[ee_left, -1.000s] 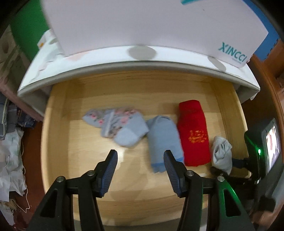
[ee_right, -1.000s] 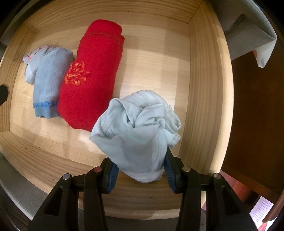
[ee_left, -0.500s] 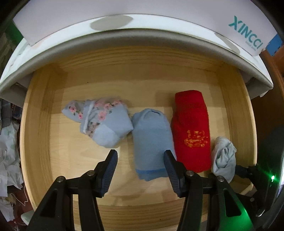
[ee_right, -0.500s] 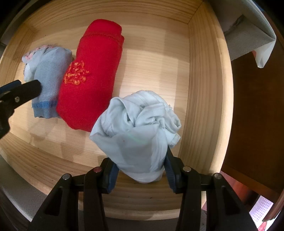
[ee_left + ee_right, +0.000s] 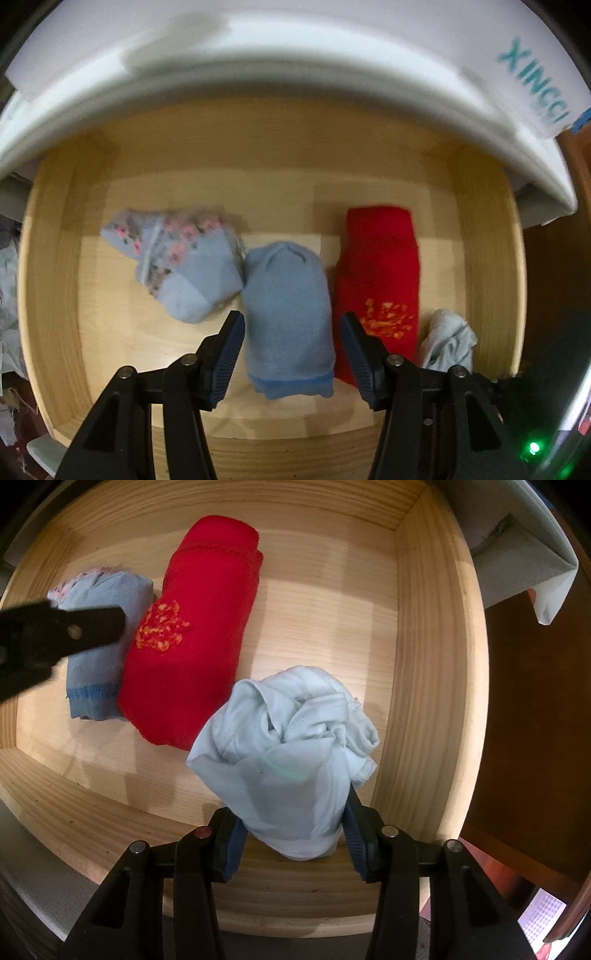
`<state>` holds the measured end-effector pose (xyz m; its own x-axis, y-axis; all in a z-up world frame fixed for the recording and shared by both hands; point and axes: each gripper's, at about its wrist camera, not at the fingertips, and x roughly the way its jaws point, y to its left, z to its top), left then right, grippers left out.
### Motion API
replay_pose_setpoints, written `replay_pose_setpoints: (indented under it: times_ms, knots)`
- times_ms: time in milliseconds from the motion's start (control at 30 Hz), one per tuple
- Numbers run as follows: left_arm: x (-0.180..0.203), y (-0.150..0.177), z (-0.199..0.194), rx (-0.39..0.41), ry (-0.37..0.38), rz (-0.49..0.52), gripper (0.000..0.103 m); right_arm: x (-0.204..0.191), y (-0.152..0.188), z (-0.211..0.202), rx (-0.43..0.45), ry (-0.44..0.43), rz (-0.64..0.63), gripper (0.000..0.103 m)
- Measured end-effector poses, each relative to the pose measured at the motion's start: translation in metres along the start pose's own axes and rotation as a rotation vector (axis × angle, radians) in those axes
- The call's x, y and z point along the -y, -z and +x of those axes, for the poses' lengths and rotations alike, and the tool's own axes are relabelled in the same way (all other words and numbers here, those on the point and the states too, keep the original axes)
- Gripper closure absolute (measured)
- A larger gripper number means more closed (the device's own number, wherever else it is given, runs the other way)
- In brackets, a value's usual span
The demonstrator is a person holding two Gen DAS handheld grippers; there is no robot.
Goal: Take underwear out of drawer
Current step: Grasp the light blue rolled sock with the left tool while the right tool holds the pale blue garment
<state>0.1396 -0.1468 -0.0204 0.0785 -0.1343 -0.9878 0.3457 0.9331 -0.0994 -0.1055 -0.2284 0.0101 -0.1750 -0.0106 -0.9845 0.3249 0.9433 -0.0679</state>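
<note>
The wooden drawer (image 5: 51,295) stood pulled out beneath a white top, and every place here is given from the red folded piece (image 5: 380,273) lying in it. To do this step well, the left tongs (image 5: 291,350) would best sink squarely over the plain blue roll (image 5: 288,314) just left of the red piece, so that the jaws, apart and straddling it without pressing, close on its middle and not on the red cloth alongside. Then a straight lift should keep it clear of the front wall. The right tongs (image 5: 291,834) were clamped on the pale blue crumpled underwear (image 5: 291,746), which hung just right of the red piece near the drawer's right wall; it looked soft and loosely bunched, so a slow rise would help stop a fold from slipping out. Inside the drawer, from largest to smallest, were the red piece, the plain blue roll touching its left side, the flowered blue bundle (image 5: 177,266) farther left against that roll, and the pale crumpled one.
</note>
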Motion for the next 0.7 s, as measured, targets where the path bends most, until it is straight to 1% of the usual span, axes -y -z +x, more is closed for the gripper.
replay_pose_setpoints:
  times_ms: [167, 233, 333, 400, 533, 633, 700]
  knots:
    - [-0.002, 0.000, 0.015, -0.048, -0.030, -0.004, 0.048, -0.004, 0.000, 0.001, 0.001, 0.000, -0.001, 0.058]
    - [0.000, -0.003, 0.024, -0.072, -0.029, -0.009, 0.048, -0.006, 0.001, 0.002, 0.001, 0.002, -0.002, 0.058]
    - [-0.001, -0.004, 0.036, -0.134, -0.025, -0.014, 0.048, -0.005, 0.001, 0.001, 0.000, 0.002, -0.003, 0.058]
    - [-0.004, -0.004, 0.042, -0.165, -0.005, -0.039, 0.053, -0.005, 0.000, 0.001, -0.002, 0.004, -0.002, 0.058]
    - [-0.005, -0.003, 0.040, -0.153, -0.014, -0.028, 0.059, -0.003, -0.001, -0.001, -0.004, 0.009, -0.002, 0.058]
    - [-0.001, 0.002, 0.036, -0.141, -0.037, 0.000, 0.064, -0.004, -0.003, 0.001, -0.009, 0.012, -0.005, 0.058]
    - [-0.003, 0.011, 0.030, -0.137, -0.048, 0.014, 0.066, -0.008, -0.007, 0.006, -0.011, 0.015, -0.004, 0.058]
